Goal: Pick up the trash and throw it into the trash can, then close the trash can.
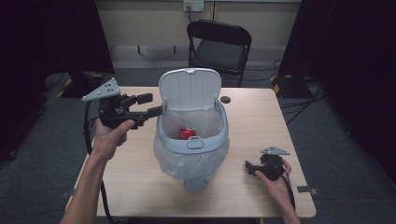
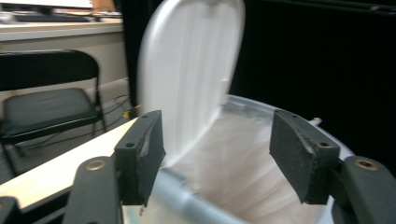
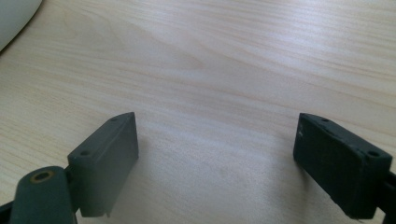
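Note:
A grey-white bin [image 1: 192,140] with a clear plastic liner stands mid-table, its white lid [image 1: 189,88] raised upright. A red can [image 1: 187,133] lies inside it. My left gripper [image 1: 149,105] is held above the table at the bin's left rim, open, with nothing between its jaws. In the left gripper view the lid [image 2: 187,70] and the liner [image 2: 233,158] sit just beyond the gripper [image 2: 217,158]. My right gripper [image 1: 251,168] rests low at the front right of the table, open and empty; its own view has the gripper [image 3: 217,163] over bare wood [image 3: 210,70].
A black folding chair [image 1: 218,46] stands behind the table's far edge. A round cable hole [image 1: 226,99] is in the tabletop behind the bin. The bin's foot pedal [image 1: 194,184] points to the front edge. Dark curtains flank both sides.

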`<state>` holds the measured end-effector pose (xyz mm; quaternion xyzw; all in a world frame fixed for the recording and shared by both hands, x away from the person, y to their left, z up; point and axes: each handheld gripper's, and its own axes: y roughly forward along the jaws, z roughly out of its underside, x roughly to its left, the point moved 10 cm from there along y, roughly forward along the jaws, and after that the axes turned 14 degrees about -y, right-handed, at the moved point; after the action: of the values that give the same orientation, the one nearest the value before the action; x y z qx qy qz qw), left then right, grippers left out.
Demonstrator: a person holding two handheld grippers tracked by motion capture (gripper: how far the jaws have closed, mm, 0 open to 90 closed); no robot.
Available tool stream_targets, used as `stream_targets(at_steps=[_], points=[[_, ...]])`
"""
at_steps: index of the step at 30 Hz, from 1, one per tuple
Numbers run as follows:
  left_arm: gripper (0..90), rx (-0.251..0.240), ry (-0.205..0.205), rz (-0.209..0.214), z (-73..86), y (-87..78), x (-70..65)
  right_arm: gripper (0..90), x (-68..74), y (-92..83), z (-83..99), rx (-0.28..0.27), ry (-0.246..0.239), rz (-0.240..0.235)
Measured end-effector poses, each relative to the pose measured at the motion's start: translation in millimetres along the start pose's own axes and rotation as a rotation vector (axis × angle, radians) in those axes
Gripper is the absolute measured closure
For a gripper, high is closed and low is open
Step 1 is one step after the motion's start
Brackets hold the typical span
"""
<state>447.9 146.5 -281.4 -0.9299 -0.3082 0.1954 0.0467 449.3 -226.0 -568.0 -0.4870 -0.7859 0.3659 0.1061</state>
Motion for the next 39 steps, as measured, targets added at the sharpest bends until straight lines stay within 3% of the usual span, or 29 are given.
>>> stream_targets(at_steps=[7,11,12,18,21,23,26,28,31,34,37,39], points=[[36.7,-0.007,-0.06,-0.075,2.1,0.8,32.2,12.8,0.0,0.0,-0.1,-0.001,0.0,0.0],[34.6,-0.019,-0.05,-0.12,-6.4,8.5,46.8,12.9,0.0,-0.1,0.0,0.0,0.0,0.0],[32.9,-0.017,-0.031,-0.149,-8.7,10.6,49.5,12.8,0.0,-0.1,0.1,0.0,-0.001,0.0],[31.5,-0.048,-0.055,-0.13,-27.5,23.8,56.2,12.8,0.0,0.0,0.0,0.0,0.0,0.0],[31.2,-0.033,-0.052,-0.134,-31.7,31.6,58.0,12.8,0.0,0.0,0.0,0.0,0.0,0.0],[31.6,-0.027,-0.045,-0.158,-34.2,34.4,58.8,12.8,-0.1,0.0,0.1,0.0,-0.001,0.0],[33.9,-0.016,-0.055,-0.152,-35.7,37.4,58.2,12.8,-0.1,-0.1,0.1,0.0,-0.001,0.0],[34.2,-0.019,-0.092,-0.123,-35.2,39.7,57.7,12.8,-0.1,0.0,0.1,0.0,-0.001,0.0],[36.9,-0.024,-0.108,-0.086,-34.1,41.4,56.3,12.8,-0.1,-0.1,0.1,0.0,-0.002,0.0],[37.3,-0.017,-0.095,-0.062,-33.4,41.3,51.9,12.8,0.0,-0.1,0.1,0.0,-0.001,0.0],[37.5,0.001,-0.086,0.011,-30.1,41.5,43.5,12.8,0.0,0.0,0.1,0.0,-0.001,0.0],[35.9,0.008,-0.078,-0.002,-28.6,39.5,42.1,12.8,-0.1,0.0,0.1,0.0,-0.002,0.0]])
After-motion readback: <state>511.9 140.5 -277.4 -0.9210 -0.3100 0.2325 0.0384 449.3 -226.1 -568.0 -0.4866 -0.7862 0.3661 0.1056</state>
